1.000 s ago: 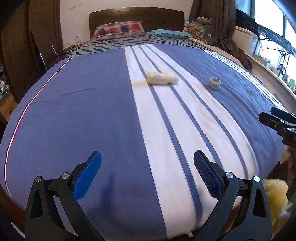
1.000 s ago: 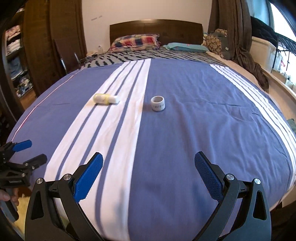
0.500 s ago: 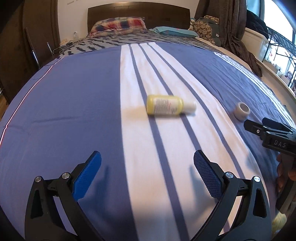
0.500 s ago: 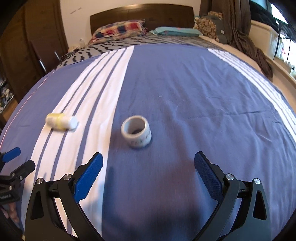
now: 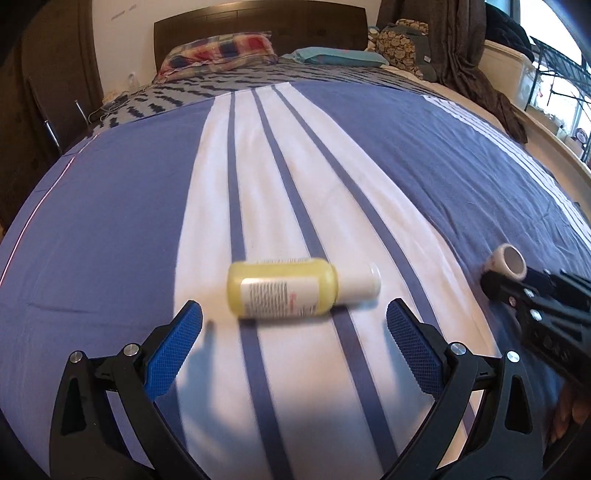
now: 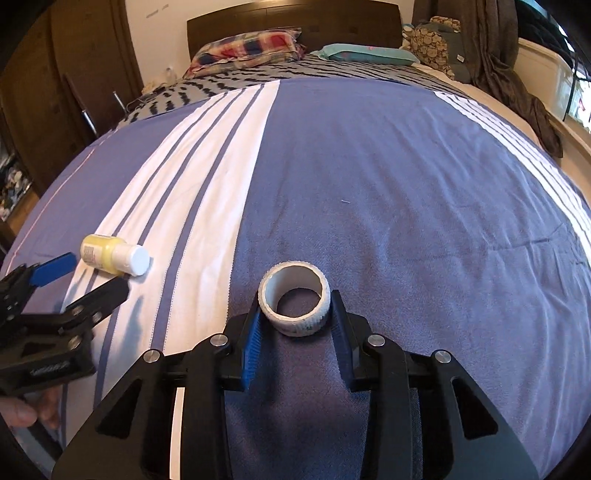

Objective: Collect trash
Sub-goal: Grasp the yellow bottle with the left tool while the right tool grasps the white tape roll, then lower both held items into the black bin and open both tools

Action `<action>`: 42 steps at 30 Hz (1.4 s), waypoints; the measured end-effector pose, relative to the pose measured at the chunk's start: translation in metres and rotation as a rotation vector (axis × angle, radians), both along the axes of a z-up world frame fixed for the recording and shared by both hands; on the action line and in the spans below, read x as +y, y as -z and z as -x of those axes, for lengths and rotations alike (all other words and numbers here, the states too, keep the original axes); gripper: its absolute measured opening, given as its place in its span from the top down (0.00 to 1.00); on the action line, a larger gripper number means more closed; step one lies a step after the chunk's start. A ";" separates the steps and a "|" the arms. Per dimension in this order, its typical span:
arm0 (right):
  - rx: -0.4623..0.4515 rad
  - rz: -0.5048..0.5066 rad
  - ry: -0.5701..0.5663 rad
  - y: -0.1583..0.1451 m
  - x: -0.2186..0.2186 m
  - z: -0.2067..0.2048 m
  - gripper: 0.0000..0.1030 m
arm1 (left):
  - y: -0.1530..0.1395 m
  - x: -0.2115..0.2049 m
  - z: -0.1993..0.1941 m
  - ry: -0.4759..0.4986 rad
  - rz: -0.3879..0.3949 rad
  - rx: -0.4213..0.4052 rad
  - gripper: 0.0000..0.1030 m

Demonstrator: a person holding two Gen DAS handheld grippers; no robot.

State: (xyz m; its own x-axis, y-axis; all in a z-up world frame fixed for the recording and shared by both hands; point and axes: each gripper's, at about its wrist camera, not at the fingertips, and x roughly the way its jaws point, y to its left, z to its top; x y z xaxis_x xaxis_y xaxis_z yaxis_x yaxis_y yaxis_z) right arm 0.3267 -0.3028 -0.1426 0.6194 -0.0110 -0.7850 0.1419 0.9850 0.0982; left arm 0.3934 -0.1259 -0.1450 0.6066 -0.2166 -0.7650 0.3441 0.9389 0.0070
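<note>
A yellow bottle [image 5: 284, 288] with a white cap lies on its side on the white stripe of the bed cover [image 5: 110, 221]. My left gripper [image 5: 295, 325] is open, its blue pads just short of the bottle on either side. It also shows in the right wrist view [image 6: 85, 273], next to the bottle [image 6: 110, 254]. A white tape roll [image 6: 295, 299] lies on the blue cover. My right gripper [image 6: 295, 317] is shut on the roll, pads against both its sides. The roll [image 5: 508, 260] and right gripper [image 5: 517, 284] show at the left wrist view's right edge.
Pillows [image 6: 247, 46] and a dark headboard [image 6: 295, 18] lie at the far end of the bed. Dark clothes [image 6: 517, 96] hang over the right edge. A wooden wardrobe [image 6: 74, 74] stands at the left.
Both grippers moved forward over the bed. The left one reached the bottle and stayed open. The right one closed on the tape roll.
</note>
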 end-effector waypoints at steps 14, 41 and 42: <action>-0.013 0.039 -0.019 -0.004 0.010 0.006 0.67 | 0.008 0.001 -0.013 0.007 0.038 0.056 0.22; -0.228 0.140 -0.109 -0.076 0.068 0.247 0.67 | -0.051 0.061 0.251 0.126 0.101 -0.082 0.22; -0.245 0.129 -0.112 -0.080 0.071 0.259 0.67 | -0.051 0.063 0.260 0.130 0.106 -0.084 0.22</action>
State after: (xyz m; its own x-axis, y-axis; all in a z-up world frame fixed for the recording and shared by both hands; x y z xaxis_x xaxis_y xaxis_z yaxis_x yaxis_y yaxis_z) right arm 0.0674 -0.2317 -0.0624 0.7931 -0.0223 -0.6086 0.0196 0.9997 -0.0110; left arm 0.1334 -0.0629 -0.0936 0.6288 -0.3738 -0.6818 0.4647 0.8837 -0.0559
